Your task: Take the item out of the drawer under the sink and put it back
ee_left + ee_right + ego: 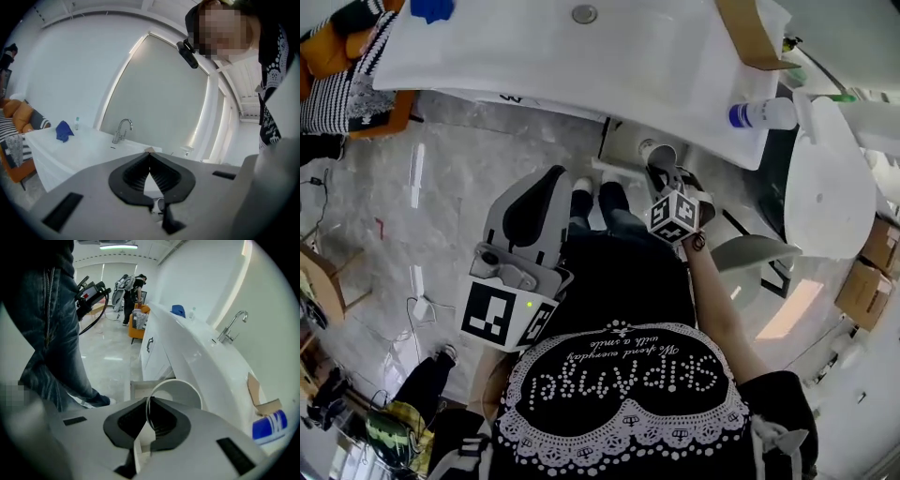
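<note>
Stretching across the top of the head view, the white sink counter (pixel 581 56) runs out of frame on both sides. Its front edge hides most of the drawer (pixel 623 141) pulled out beneath it, so only a pale corner of the box shows and its inside cannot be made out. The person's dark top (pixel 619 394) fills the lower frame and covers the left arm. In the right gripper view a jeans leg (pixel 51 333) blocks the left side. The left gripper (pixel 149 157) faces the counter from well back, its jaws pressed tip to tip with nothing between them. The right gripper (pixel 149 405) is clamped on the wall of a white cup (pixel 180 392), one pad inside the rim and one outside. The cup's base is hidden behind the jaws. The cup hangs just in front of the counter, over the drawer's near end, though how far above the box it sits cannot be told. A faucet (pixel 123 129) stands on the counter, with a blue cloth (pixel 63 131) lying well to its left. A bottle with a blue label (pixel 764 114) lies at the counter's right end and is cut off by the frame edge in the right gripper view. A cardboard piece (pixel 750 33) beside it is clipped by the top of the head view.
</note>
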The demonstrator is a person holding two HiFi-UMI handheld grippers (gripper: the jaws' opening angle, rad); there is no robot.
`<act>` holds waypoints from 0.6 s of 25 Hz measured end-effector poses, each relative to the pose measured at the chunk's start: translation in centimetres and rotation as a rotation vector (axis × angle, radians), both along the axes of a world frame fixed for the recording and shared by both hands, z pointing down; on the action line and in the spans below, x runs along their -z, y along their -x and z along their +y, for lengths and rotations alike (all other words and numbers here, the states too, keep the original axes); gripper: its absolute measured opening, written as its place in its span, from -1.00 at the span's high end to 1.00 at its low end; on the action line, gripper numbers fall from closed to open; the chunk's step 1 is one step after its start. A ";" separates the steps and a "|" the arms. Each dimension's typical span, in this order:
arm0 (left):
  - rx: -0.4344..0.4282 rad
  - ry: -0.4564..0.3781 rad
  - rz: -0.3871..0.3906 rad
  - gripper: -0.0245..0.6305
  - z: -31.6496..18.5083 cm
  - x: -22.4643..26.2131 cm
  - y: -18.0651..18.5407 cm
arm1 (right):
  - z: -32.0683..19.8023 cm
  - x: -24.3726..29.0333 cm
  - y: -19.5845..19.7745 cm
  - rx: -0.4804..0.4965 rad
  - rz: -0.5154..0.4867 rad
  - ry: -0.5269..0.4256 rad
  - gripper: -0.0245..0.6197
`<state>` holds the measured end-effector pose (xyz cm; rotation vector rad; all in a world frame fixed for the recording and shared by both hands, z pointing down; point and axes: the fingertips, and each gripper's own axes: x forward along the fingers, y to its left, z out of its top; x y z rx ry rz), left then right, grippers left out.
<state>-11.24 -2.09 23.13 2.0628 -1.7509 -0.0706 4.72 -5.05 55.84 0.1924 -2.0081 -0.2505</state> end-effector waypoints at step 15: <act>-0.282 -0.019 0.011 0.91 0.9 -0.7 -3.8 | 1.7 8.8 -1.1 -0.323 -0.237 -0.105 0.85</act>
